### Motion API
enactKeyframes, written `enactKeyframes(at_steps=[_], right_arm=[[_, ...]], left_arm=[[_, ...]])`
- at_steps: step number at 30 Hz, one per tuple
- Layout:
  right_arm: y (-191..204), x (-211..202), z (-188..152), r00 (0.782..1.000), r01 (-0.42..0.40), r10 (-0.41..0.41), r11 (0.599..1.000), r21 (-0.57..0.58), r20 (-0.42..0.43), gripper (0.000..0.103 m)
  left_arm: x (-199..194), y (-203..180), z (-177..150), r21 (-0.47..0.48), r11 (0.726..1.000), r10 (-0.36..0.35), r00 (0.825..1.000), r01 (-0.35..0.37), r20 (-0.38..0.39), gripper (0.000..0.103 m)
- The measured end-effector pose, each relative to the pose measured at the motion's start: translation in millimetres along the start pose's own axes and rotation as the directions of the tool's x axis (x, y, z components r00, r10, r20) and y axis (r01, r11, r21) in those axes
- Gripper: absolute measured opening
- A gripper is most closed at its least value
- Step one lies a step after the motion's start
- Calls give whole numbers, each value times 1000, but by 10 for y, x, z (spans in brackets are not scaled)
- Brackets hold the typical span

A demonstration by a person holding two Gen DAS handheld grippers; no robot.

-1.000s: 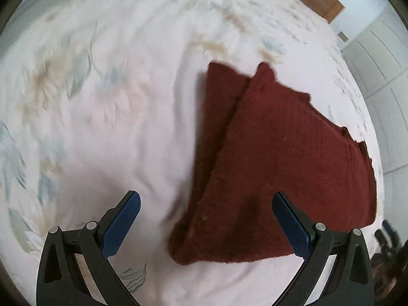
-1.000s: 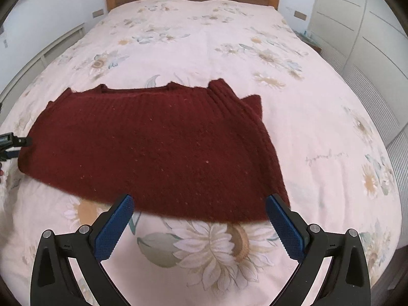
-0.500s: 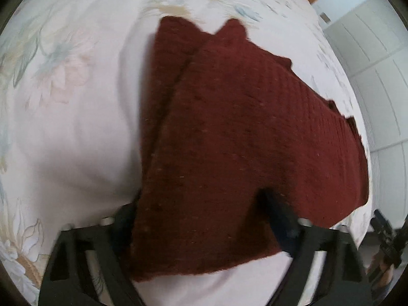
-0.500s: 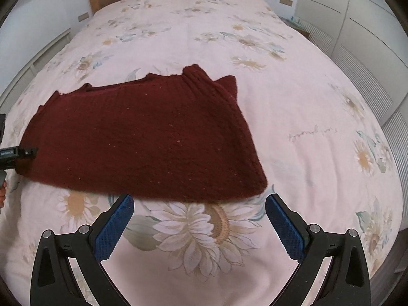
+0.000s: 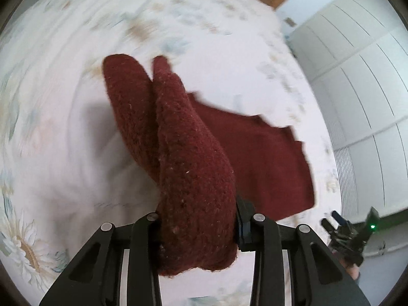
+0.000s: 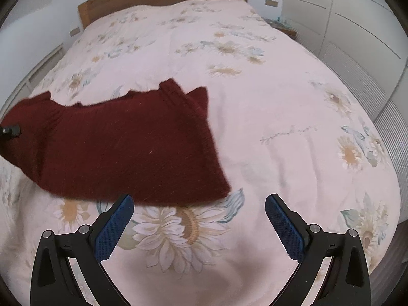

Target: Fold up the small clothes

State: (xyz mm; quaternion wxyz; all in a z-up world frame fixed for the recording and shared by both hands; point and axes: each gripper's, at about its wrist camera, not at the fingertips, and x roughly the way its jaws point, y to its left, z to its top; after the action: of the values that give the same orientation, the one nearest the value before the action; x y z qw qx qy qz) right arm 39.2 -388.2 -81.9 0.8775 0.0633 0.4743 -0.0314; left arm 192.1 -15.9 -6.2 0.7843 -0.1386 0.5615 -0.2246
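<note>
On floral bedspread (image 6: 255,102): dark red knitted sweater (image 5: 193,191), edge now clamped in my left gripper (image 5: 197,227), previously spread; right gripper (image 6: 199,219) agape, empty.

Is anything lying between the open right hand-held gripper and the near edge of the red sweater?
Nothing visible. Between the right hand-held gripper and the red sweater lies only bare floral bedspread. The left hand-held gripper is already shut on the sweater's far end.

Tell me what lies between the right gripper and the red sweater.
Only bare flowered bedspread, seen in the right wrist view: the right gripper is open, just short of the sweater edge.
</note>
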Motion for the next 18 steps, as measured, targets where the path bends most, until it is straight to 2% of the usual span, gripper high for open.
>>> enactKeyframes(at_steps=[6, 10, 14, 18], right_arm=[[-288, -113, 19, 999, 0, -2, 998, 57, 33, 103], [-475, -136, -16, 999, 4, -7, 995, 101, 33, 103], [-623, -106, -90, 1000, 17, -18, 992, 125, 7, 103], [-723, -63, -162, 999, 34, -32, 991, 133, -19, 103]], left_arm=[[198, -1125, 251, 162, 986, -27, 1000, 26, 0, 28], [650, -1831, 236, 245, 969, -21, 999, 27, -28, 28], [1231, -2365, 53, 321, 947, 59, 995, -32, -76, 27], [1717, -2601, -254, 373, 919, 175, 979, -125, -106, 27]])
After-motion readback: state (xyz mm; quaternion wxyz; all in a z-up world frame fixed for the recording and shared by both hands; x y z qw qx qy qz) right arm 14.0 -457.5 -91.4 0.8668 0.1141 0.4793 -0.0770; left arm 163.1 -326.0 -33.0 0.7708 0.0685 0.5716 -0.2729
